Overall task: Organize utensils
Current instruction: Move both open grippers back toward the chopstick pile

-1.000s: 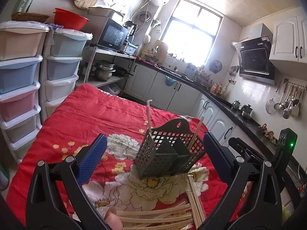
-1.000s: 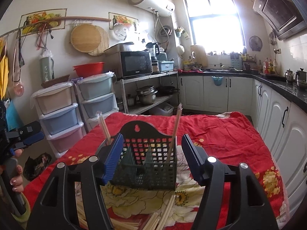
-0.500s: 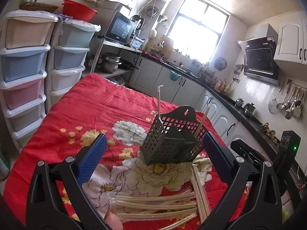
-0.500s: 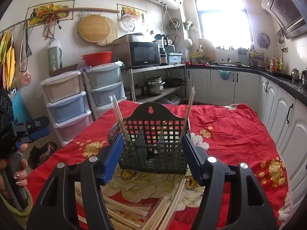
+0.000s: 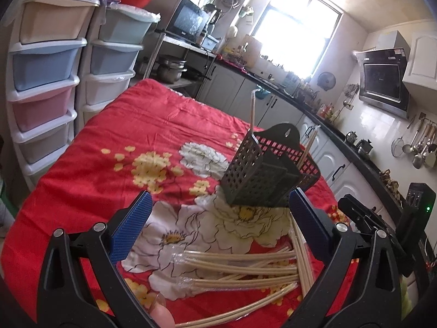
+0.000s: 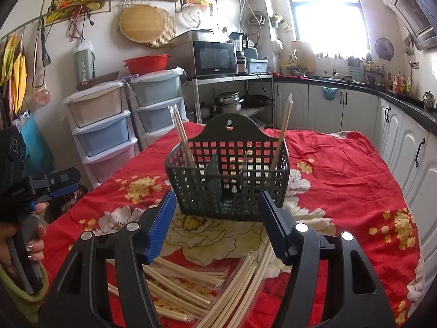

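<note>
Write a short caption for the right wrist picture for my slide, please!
Open right gripper hovers over wrapped chopsticks, facing a black basket on a red floral cloth.

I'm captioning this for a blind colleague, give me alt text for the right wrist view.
The open right gripper points at a dark slotted utensil basket holding wrapped chopsticks at each end, standing on a red floral cloth. Loose chopsticks lie below in a kitchen.

Both wrist views look down, near, sharing the basket (image 5: 262, 180).
</note>
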